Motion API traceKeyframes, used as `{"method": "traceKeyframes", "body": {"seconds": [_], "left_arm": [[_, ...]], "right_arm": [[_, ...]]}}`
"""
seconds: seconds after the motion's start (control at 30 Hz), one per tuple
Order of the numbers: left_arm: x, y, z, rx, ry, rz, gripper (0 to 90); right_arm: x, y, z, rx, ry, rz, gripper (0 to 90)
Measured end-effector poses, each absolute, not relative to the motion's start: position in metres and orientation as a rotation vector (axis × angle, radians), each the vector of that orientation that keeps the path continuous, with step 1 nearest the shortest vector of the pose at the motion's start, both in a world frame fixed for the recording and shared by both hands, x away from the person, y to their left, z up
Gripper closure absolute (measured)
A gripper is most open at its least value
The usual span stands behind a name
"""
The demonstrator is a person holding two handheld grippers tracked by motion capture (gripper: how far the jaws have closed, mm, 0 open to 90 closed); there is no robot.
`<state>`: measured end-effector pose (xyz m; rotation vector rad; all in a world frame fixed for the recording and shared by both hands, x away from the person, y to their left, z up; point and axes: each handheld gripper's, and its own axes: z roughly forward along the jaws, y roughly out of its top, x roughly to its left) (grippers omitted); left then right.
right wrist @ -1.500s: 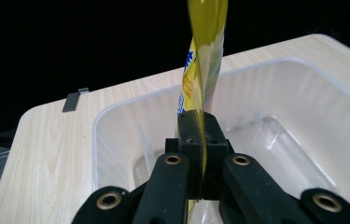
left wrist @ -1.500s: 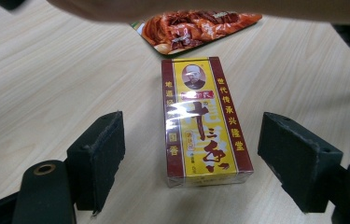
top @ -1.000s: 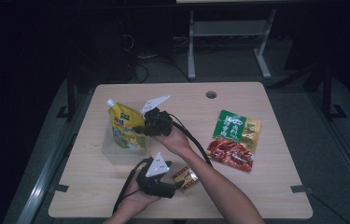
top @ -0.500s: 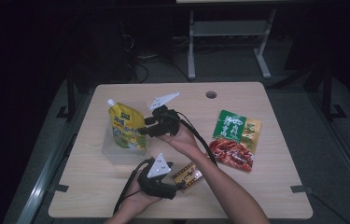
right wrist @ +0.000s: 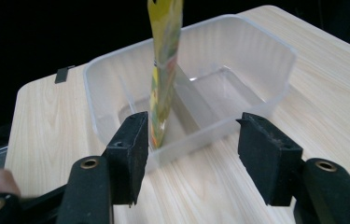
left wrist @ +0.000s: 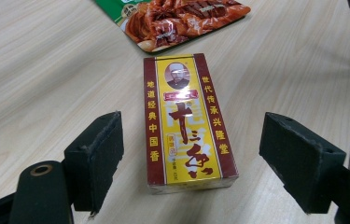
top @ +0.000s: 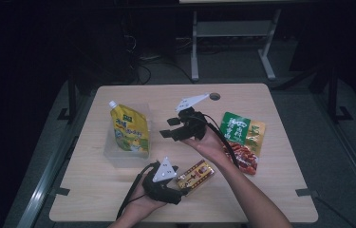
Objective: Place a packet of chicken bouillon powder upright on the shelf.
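A small box [left wrist: 186, 121] lies flat on the counter [top: 280, 190], low and centre in the high view, just right of the left tool [top: 178, 183]. In the left tool view it sits in the middle of the frame: a yellow face with a dark red border, large red characters down the middle, columns of yellow characters along both long sides and a small portrait near the far end. It appears wrapped in shiny film. The left tool's jaws stand wide apart on either side of the box's near end, touching nothing.

The right tool [top: 173, 129] is held above the centre of the counter, its jaws also spread and empty. In the right tool view they point at a clear plastic tub [right wrist: 266, 51] in the upper middle of the frame, with a yellow pouch [right wrist: 163, 70] standing upright inside it, seen edge-on. In the high view the pouch [top: 129, 130] shows a spout at its top corner, left of centre.

At the right of the high view two flat packets lie side by side and touching: a green one [top: 239, 127] and, nearer the person, a red one [top: 246, 156] printed with food.

The counter is pale wood-grain with a round hole [top: 214, 96] near its far edge. The room around it is dark; a grey metal frame [top: 232, 33] stands on the floor at the top of the view.
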<state>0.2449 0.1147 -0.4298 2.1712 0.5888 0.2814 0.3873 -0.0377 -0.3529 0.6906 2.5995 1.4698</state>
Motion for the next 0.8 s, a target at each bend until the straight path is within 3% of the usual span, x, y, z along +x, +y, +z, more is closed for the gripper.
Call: {"method": "traceKeyframes", "body": {"seconds": [0.8], "left_arm": [[0.252,0.088,-0.440,2.282,0.579,0.316,20.4]], "right_arm": [[0.358,-0.116,-0.363,0.822,2.529,1.383,37.4]]}}
